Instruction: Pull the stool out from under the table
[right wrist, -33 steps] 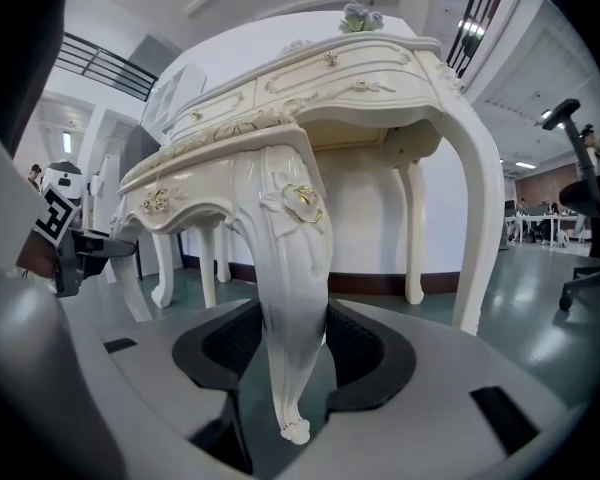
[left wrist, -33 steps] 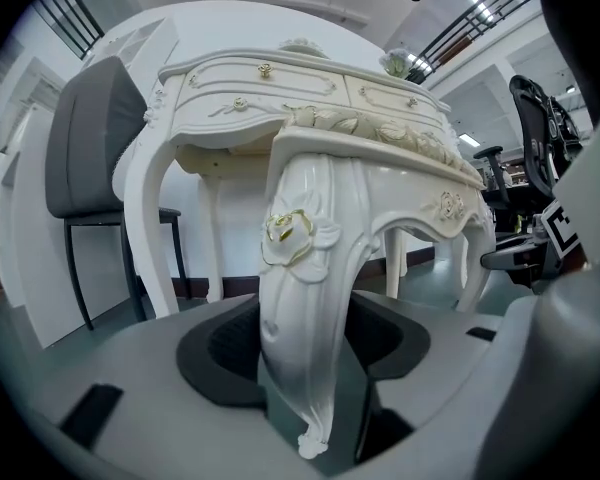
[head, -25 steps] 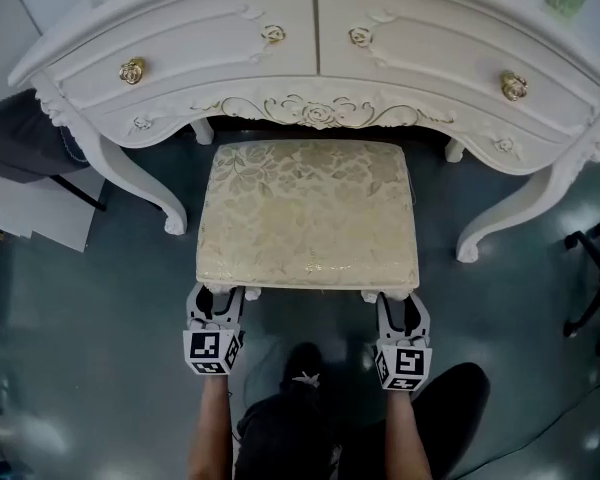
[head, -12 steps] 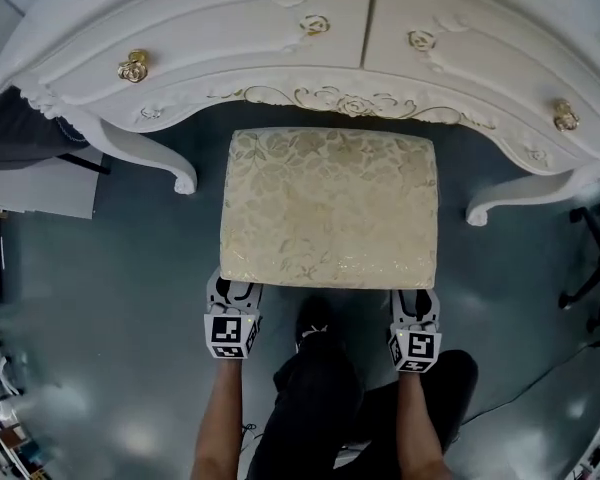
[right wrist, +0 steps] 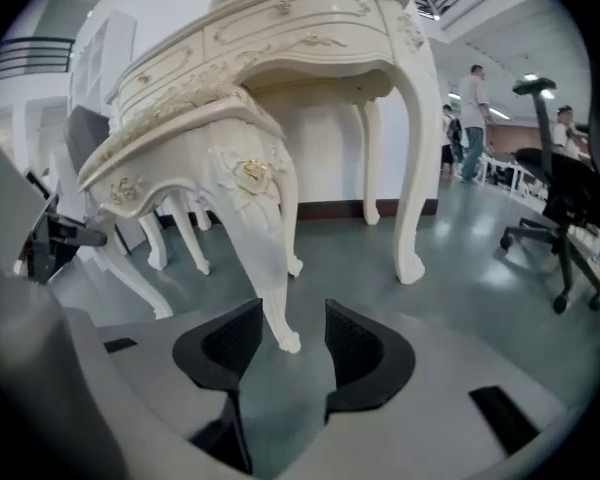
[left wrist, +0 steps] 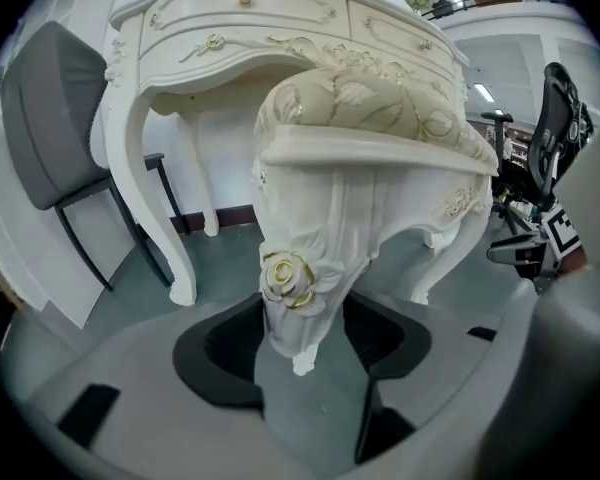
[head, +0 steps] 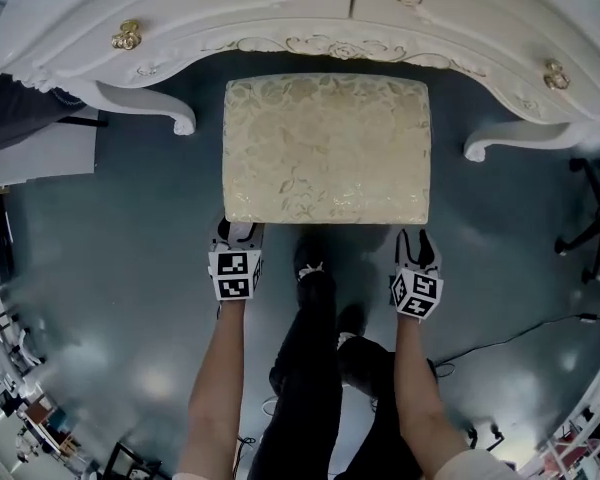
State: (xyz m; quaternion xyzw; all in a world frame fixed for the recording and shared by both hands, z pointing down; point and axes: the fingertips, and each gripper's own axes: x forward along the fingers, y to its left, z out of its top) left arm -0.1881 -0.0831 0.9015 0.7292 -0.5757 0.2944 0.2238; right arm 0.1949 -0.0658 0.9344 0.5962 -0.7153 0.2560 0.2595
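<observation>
The white stool with a cream floral seat [head: 325, 148] stands on the dark floor just in front of the white dressing table [head: 230, 18], its far edge at the table's carved apron. My left gripper [head: 237, 233] is at the stool's near left corner. In the left gripper view its jaws close on the thick carved stool leg [left wrist: 300, 268] at the gold rose. My right gripper [head: 413, 240] is at the near right corner. Its jaws stand around the thin lower leg [right wrist: 265, 258]: the left pad touches it, and a gap shows on the right.
The table's curved legs [right wrist: 410, 168] flank the stool. A grey chair [left wrist: 50, 118] stands left of the table, an office chair [right wrist: 560, 198] to the right. A cable [head: 480, 348] lies on the floor near my legs [head: 315, 348]. People stand far off [right wrist: 470, 108].
The stool has come out from under the table toward me. Both grippers have moved back with it at its near corners.
</observation>
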